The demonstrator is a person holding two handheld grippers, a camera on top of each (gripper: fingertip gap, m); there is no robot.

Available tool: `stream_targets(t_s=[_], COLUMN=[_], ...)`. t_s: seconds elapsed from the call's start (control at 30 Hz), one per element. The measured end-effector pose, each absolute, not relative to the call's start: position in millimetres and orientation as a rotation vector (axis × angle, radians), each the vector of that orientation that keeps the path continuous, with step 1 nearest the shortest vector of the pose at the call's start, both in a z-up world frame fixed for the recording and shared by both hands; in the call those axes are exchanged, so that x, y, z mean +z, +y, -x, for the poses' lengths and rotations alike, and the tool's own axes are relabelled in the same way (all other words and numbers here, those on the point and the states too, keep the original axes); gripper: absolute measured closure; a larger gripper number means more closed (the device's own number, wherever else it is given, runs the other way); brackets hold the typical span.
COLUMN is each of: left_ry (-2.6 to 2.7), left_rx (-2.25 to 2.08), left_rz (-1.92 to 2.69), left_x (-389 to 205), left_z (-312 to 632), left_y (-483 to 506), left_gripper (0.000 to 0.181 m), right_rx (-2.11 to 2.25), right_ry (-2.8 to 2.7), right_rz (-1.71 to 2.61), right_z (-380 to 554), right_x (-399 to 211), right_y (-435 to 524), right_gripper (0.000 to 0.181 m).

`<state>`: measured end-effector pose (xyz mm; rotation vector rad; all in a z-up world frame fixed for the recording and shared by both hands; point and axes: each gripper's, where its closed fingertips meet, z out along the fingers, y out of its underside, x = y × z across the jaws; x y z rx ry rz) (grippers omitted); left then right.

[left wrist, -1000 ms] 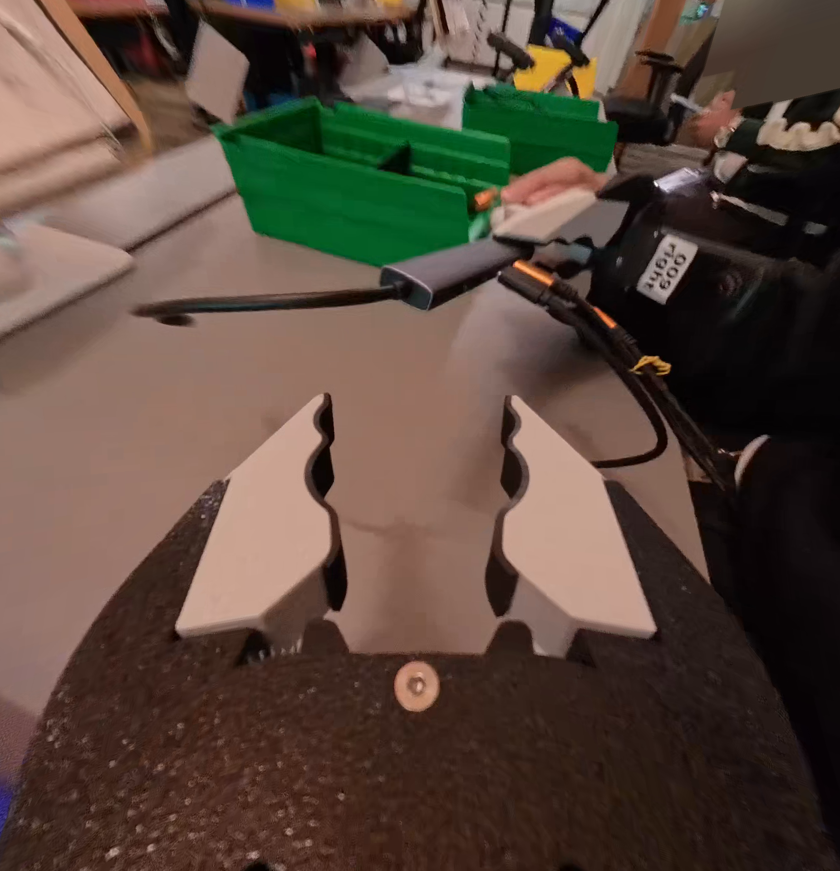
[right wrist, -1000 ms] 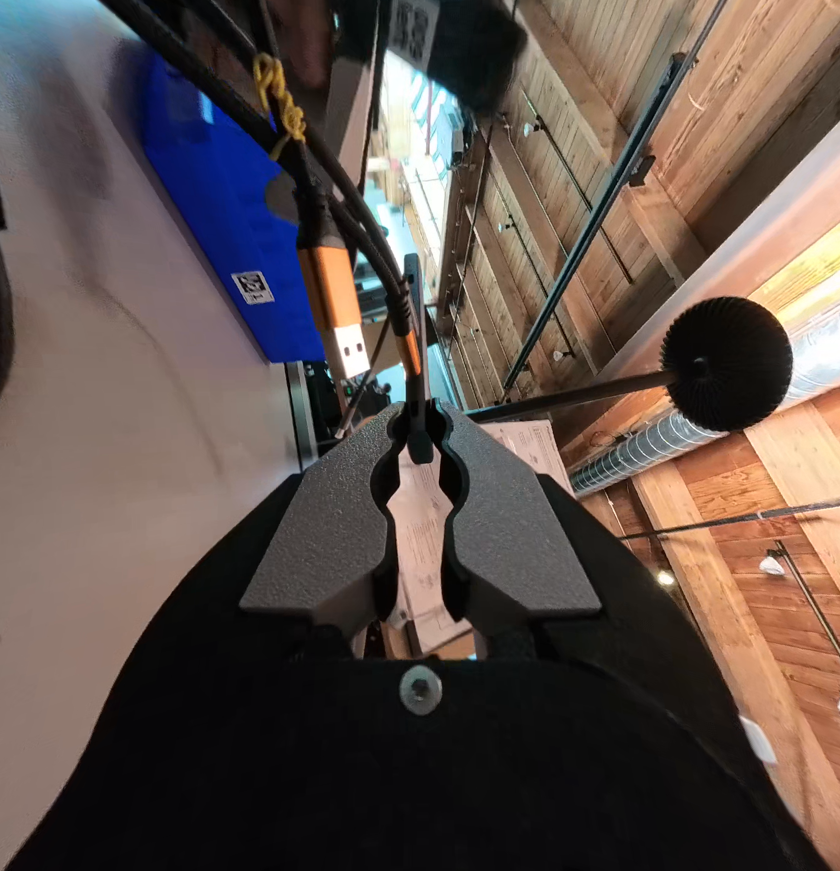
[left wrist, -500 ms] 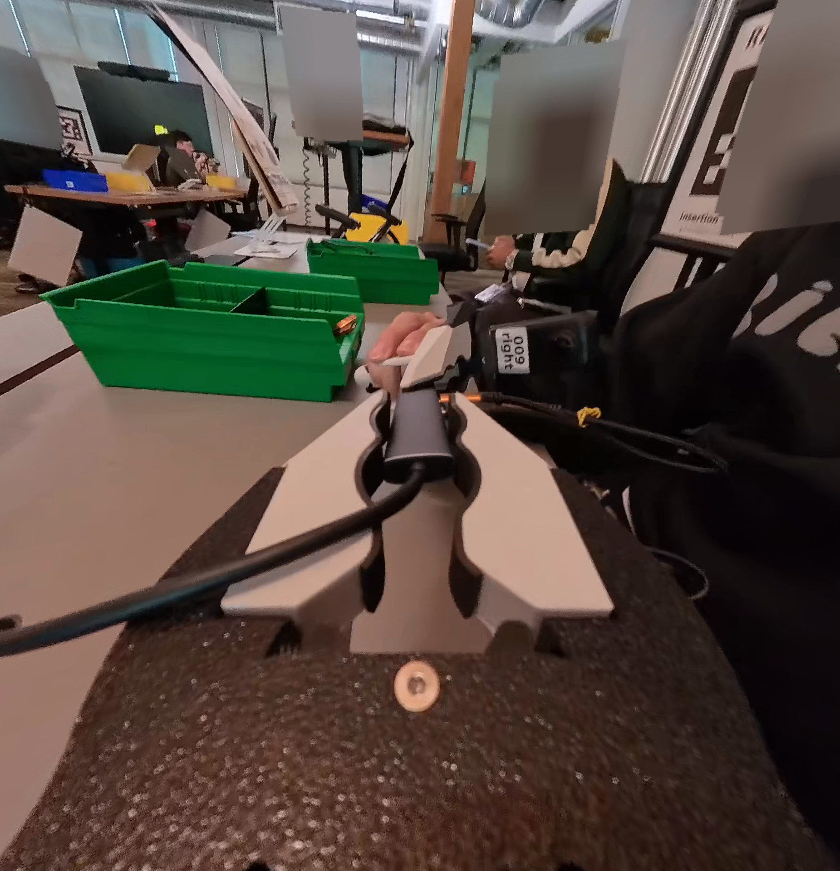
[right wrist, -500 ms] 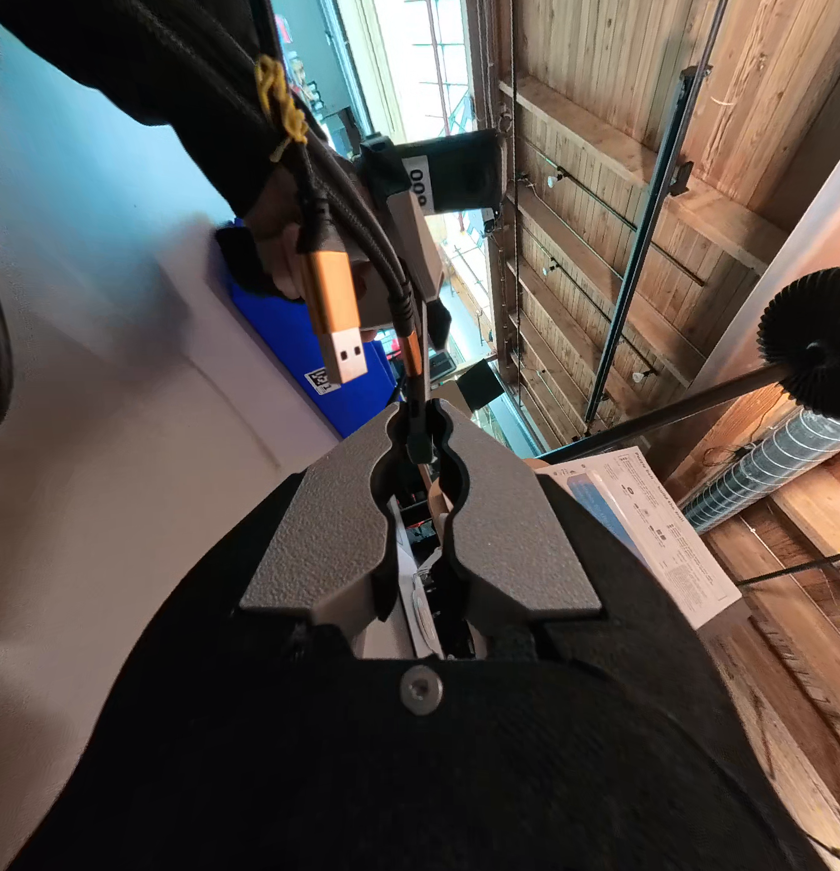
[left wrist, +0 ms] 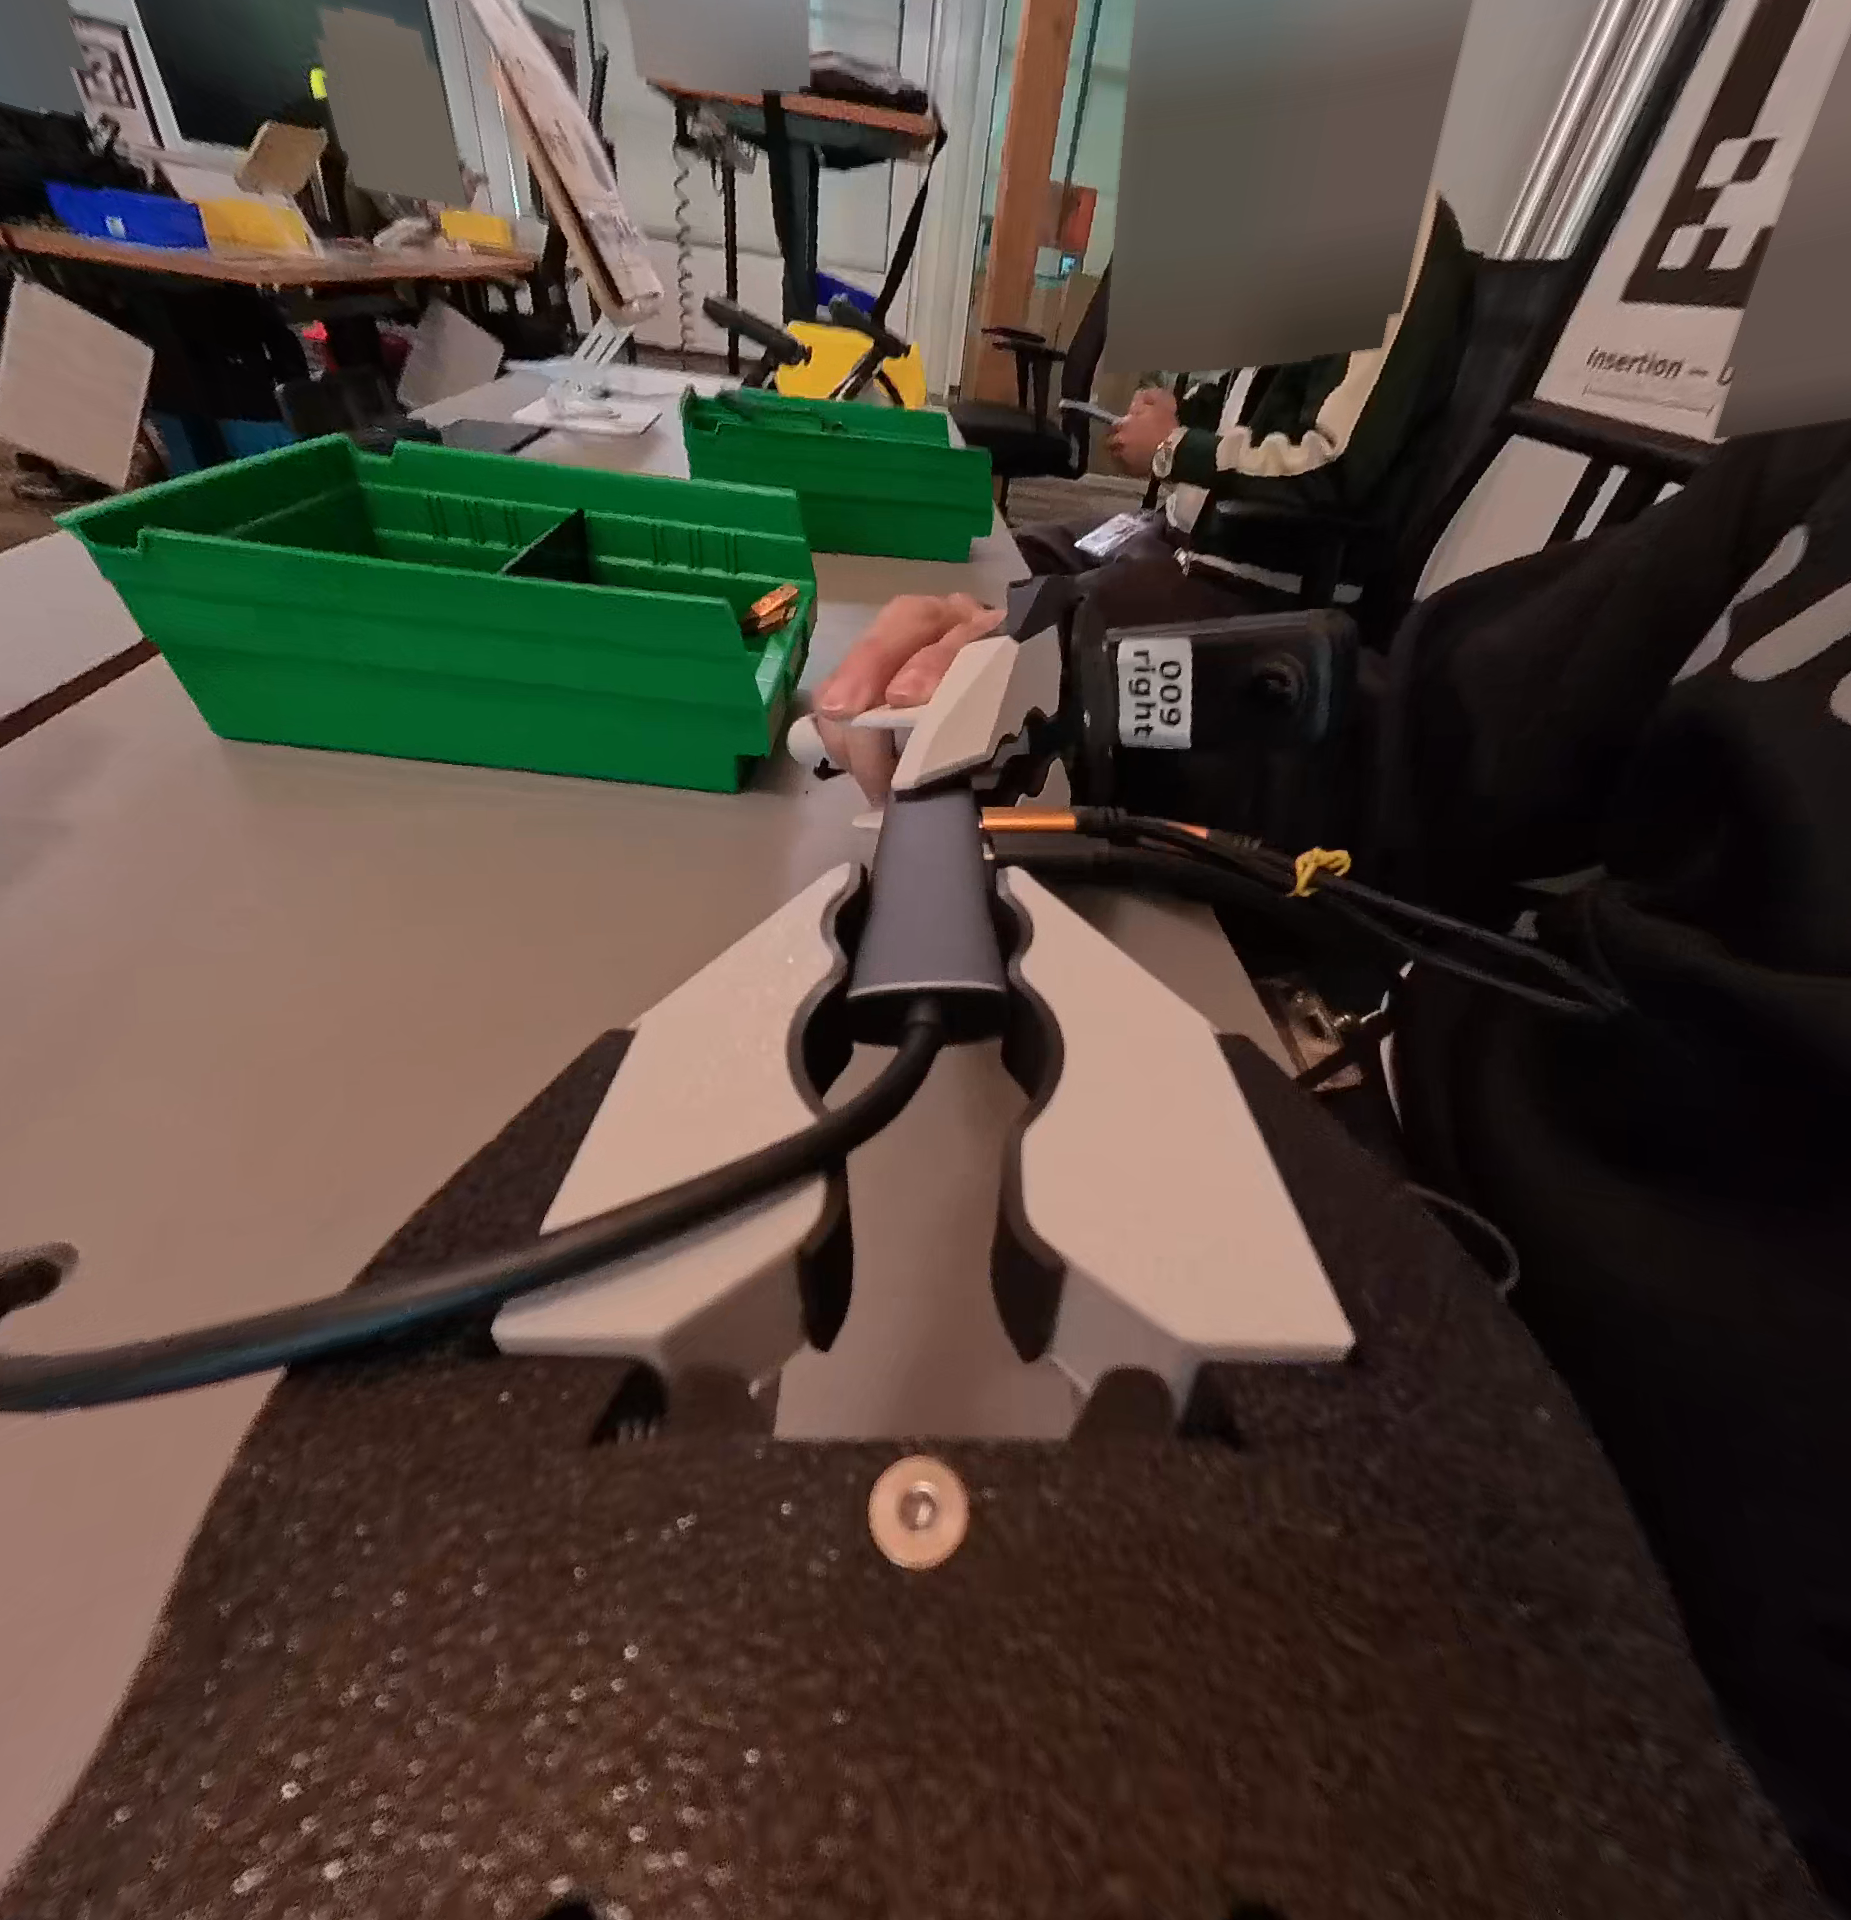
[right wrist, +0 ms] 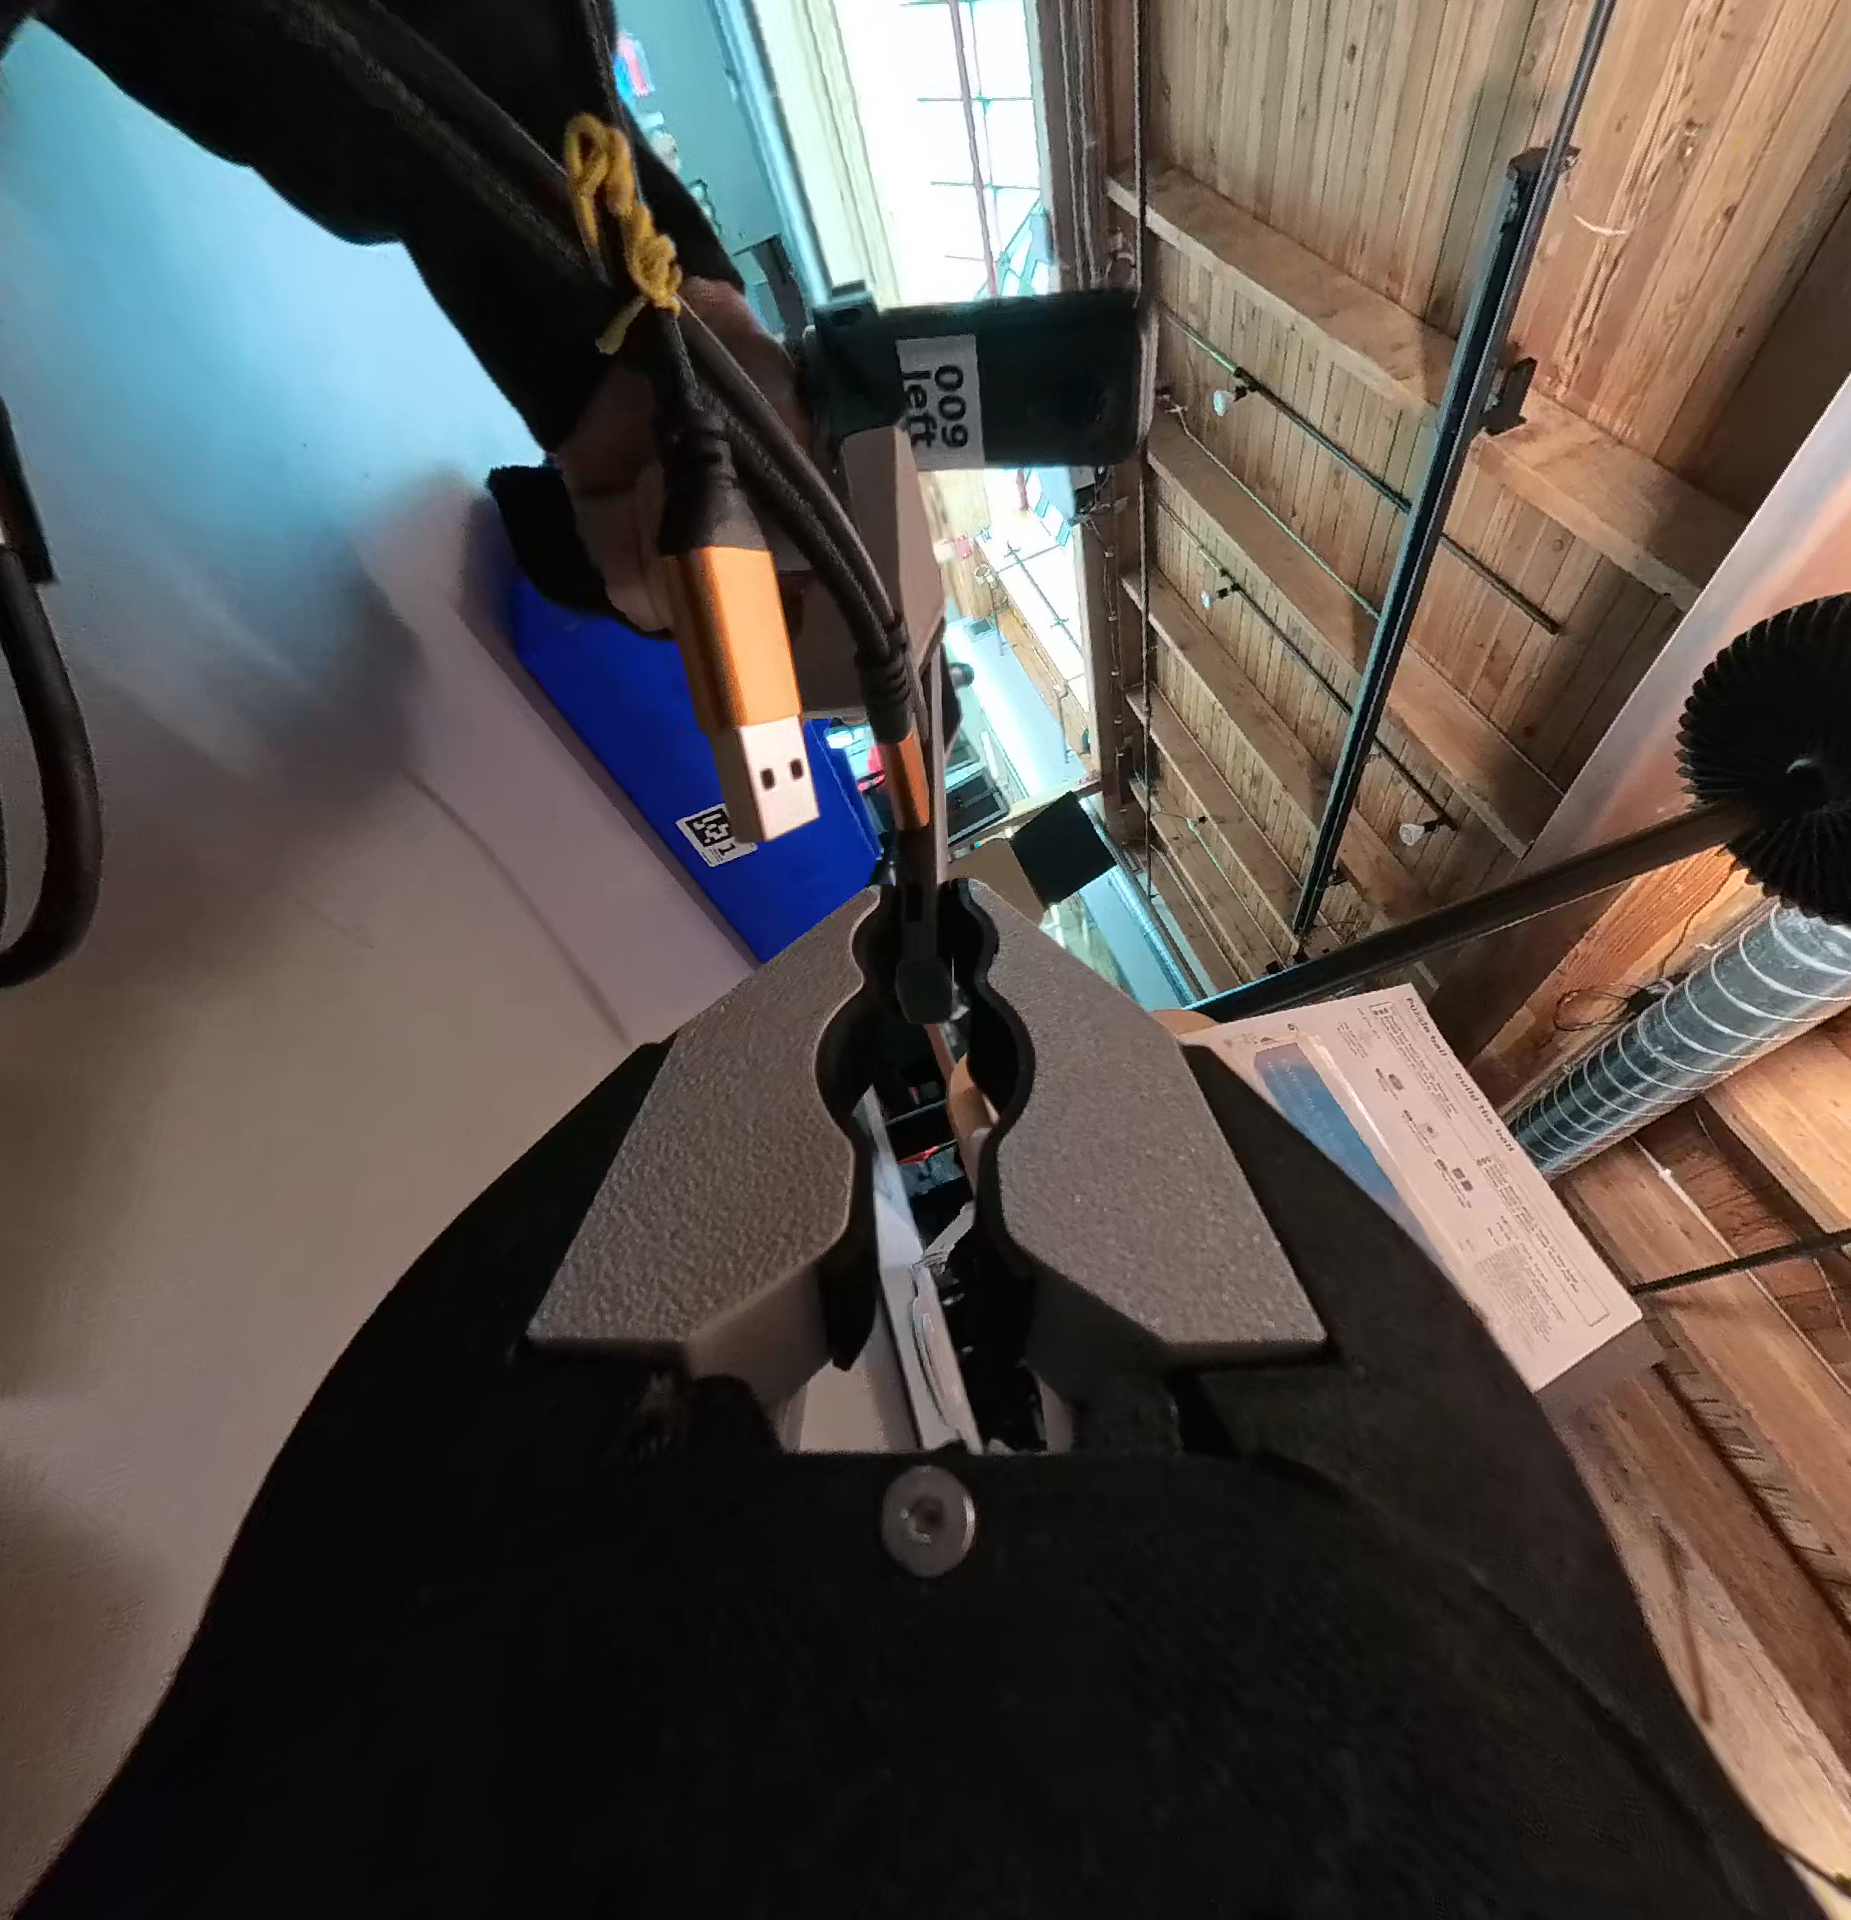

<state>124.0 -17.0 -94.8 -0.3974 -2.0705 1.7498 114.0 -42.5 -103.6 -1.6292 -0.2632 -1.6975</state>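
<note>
Left claw (left wrist: 926,914) pinching the rigid grey adapter body (left wrist: 931,925) above the surface (left wrist: 277,935), its stiff black cord (left wrist: 588,1236) trailing left; right claw (right wrist: 926,940) clamped on 1 thin orange-collared plug (right wrist: 916,821), probably light and slippery, 1 orange USB plug (right wrist: 744,696) dangling, green bin (left wrist: 433,623) beyond.

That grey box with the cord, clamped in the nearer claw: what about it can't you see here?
- Grey adapter, left wrist view: its sides are covered by the left gripper.
- Its far end: hidden behind the right gripper.
- Black cord: runs off the left edge.
</note>
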Motion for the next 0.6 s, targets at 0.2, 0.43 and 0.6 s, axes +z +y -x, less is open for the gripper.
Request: stream_targets(t_s=[0.2, 0.43, 0.6], left_ry=[-2.131, -2.327, -2.521], left_rx=[1.723, 1.957, 2.378], left_rz=[0.339, 0.163, -0.112], left_x=[-101, -96, -80], left_z=[-127, -156, -197], left_y=[-21, -30, -22], left_gripper=[0.160, 0.160, 0.160], right_rx=[-1.664, -1.510, -1.040], right_ry=[-0.229, 0.132, 0.696], right_rz=[1.654, 1.560, 1.309], right_z=[-118, -136, -133], right_x=[-108, -95, -56], right_y=[-47, -96, -147], right_gripper=[0.174, 0.136, 0.080])
